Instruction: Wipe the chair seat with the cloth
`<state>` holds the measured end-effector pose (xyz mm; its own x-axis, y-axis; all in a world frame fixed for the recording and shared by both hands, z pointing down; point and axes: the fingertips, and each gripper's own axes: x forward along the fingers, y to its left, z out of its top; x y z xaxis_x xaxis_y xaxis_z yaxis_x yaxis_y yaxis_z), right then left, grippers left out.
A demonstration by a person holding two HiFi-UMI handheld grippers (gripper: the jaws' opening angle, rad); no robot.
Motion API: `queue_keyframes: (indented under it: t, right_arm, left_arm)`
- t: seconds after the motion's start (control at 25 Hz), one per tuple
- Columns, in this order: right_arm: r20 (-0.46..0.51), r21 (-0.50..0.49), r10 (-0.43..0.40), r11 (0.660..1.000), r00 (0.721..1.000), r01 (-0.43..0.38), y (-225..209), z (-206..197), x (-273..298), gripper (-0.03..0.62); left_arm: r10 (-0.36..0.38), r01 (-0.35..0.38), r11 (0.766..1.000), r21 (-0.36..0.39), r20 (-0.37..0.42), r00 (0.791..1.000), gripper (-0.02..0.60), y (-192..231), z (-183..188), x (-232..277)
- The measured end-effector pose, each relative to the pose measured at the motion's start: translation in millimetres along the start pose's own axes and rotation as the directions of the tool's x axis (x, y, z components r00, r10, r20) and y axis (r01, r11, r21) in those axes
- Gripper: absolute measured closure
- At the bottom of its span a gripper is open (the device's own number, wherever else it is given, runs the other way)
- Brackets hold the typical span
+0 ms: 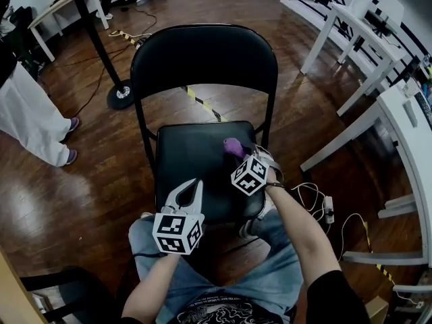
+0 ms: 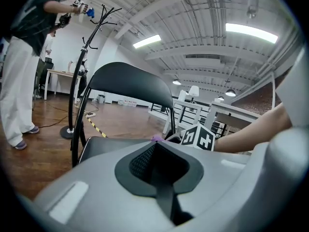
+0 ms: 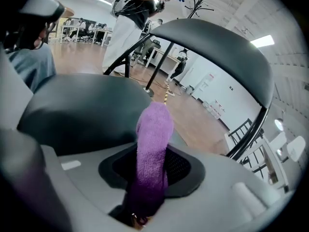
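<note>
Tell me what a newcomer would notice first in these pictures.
A black folding chair fills the middle of the head view. The right gripper is shut on a purple cloth over the right side of the seat, the one bright colour there. The left gripper, shut and empty, hangs over the seat's front edge.

No word, number or brand name can be read in any of the views. The cube (image 1: 178, 233) on the left gripper (image 1: 190, 185) and the cube (image 1: 250, 175) on the right gripper (image 1: 236, 150) carry only black-and-white square patterns, with no letters or digits. The pale print on the person's dark shirt (image 1: 219, 313) is cut by the lower edge of the head view and too blurred to read, and the yellow-and-black tape (image 1: 202, 104) on the floor has stripes only.
</note>
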<state>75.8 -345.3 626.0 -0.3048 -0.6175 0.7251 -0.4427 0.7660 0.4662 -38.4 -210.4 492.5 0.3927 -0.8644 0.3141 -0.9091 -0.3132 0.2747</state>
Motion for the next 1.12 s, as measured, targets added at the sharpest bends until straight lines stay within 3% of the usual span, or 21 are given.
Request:
queue_keyframes:
  t: [0.68,1.12]
  right_arm:
    - [0.04,-0.069,0.085,0.994,0.996,-0.082,92.7,-37.4,-82.2,0.477]
    - [0.036,-0.036,0.125,0.992,0.992,-0.123,129.9,-59.7,-109.9,0.477]
  left_arm:
    - [-0.011,0.01,0.999,0.031,0.025,1.0,0.578,-32.6,-8.1,-23.6]
    - [-0.022,0.021,0.999,0.043,0.027,0.999,0.578,-43.3,-13.8,-33.1]
